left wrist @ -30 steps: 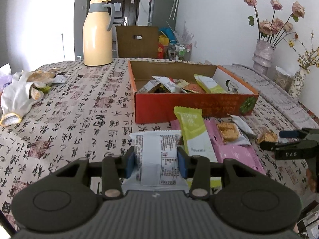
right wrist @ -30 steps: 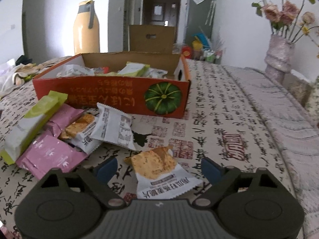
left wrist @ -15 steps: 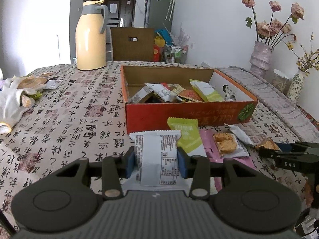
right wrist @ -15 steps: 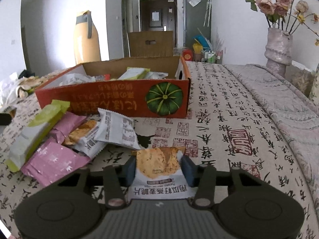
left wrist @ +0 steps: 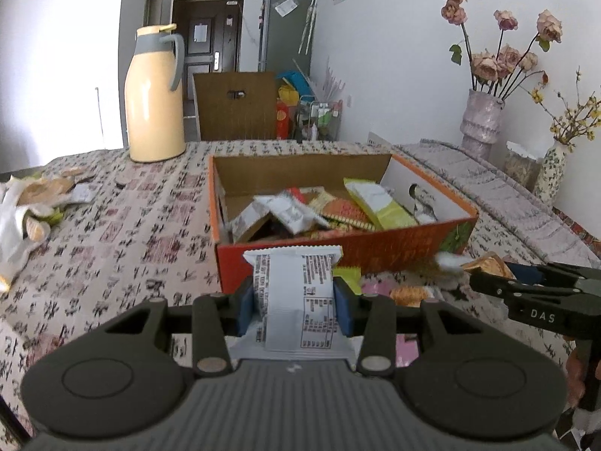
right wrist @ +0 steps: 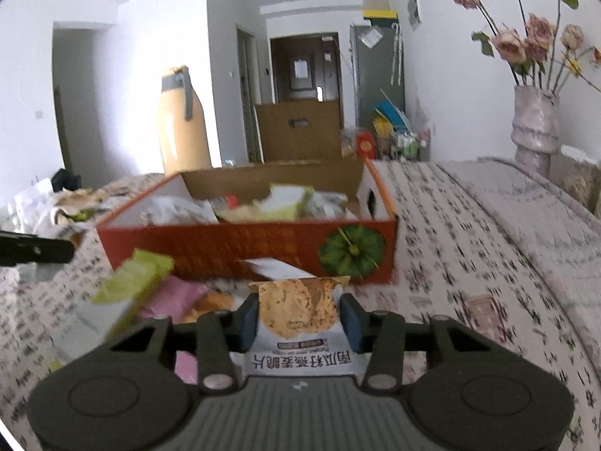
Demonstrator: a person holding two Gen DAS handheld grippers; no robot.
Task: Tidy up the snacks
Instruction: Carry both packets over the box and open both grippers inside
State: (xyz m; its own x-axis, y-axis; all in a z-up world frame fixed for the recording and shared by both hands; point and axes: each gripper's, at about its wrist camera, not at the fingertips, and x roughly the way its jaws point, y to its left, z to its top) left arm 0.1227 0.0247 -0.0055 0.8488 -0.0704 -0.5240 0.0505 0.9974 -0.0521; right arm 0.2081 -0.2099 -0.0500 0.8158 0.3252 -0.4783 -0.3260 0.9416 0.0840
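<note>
My left gripper (left wrist: 295, 310) is shut on a white snack packet (left wrist: 295, 300), held above the table just short of the orange cardboard box (left wrist: 375, 250). The box holds several snack packets (left wrist: 323, 212). My right gripper (right wrist: 298, 319) is shut on a cracker packet (right wrist: 298, 310) with an orange cracker picture, lifted in front of the box (right wrist: 244, 246). The right gripper also shows at the right of the left wrist view (left wrist: 488, 276). Loose green (right wrist: 129, 285) and pink (right wrist: 172, 298) packets lie on the table before the box.
A yellow thermos jug (left wrist: 154, 96) stands behind the box at the left. White gloves and wrappers (left wrist: 26, 210) lie at the far left. A vase with dried roses (left wrist: 482, 124) and a small flowered vase (left wrist: 548, 173) stand at the right. A brown carton (left wrist: 234, 105) is beyond the table.
The right gripper shut on the cracker packet and lifted it off the table. The left gripper rose and moved toward the box with the white packet still held.
</note>
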